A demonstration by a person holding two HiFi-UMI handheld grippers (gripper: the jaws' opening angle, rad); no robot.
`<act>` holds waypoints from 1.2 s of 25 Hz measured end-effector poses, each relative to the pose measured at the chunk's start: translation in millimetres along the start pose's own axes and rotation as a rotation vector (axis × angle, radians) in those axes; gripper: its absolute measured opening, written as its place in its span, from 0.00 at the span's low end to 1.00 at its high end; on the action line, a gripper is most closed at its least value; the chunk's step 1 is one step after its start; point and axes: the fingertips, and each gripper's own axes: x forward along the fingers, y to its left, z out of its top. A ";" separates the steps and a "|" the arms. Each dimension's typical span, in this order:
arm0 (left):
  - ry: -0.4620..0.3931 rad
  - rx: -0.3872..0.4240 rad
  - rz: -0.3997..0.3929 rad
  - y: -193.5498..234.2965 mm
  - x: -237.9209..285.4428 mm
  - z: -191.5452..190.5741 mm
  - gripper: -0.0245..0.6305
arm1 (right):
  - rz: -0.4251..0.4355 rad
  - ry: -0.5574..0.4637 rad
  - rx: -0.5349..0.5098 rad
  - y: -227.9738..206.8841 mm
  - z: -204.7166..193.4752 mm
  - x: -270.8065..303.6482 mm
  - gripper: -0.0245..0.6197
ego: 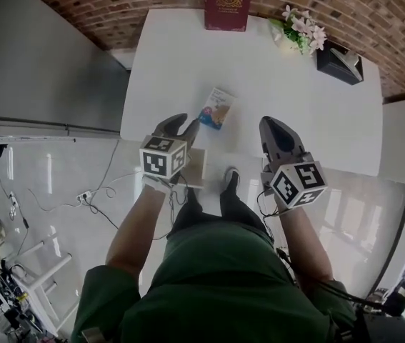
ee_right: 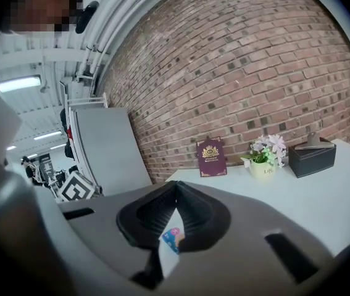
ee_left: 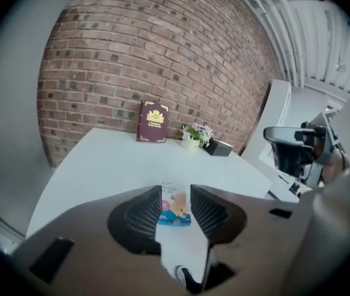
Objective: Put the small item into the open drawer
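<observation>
White table (ego: pixel 259 70): small packet (ego: pixel 216 108) lies flat near its front edge. Pot (ego: pixel 282 36) holds flowers (ego: pixel 304 30), with a black tissue box (ego: pixel 339 63) beside it. Left gripper (ego: pixel 183 125) tilts down, jaws apart, the packet just ahead of the gap. Right gripper (ego: pixel 277 124): jaws together, empty.

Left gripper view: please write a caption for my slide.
Left gripper, jaws apart, faces the small packet on the white table before a brick wall.

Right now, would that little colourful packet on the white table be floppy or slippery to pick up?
The packet lies thin and flat on the table, so it is probably light and a bit bendy. Its printed face looks glossy, so a nudge might slide it across the smooth top. Lying flat, it should not roll or tip.
</observation>
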 end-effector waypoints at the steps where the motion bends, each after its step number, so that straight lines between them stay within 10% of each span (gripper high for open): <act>1: 0.024 -0.002 -0.005 0.5 12.2 -4.0 0.23 | 0.004 0.005 0.010 -7.3 -2.3 -0.6 0.04; 23: 0.539 0.019 -0.132 39.9 147.9 -69.8 0.27 | 0.021 0.090 0.147 -90.4 -42.7 -17.5 0.04; 30: 0.574 -0.076 -0.212 30.2 155.7 -76.7 0.20 | 0.011 0.110 0.177 -100.0 -54.3 -21.1 0.04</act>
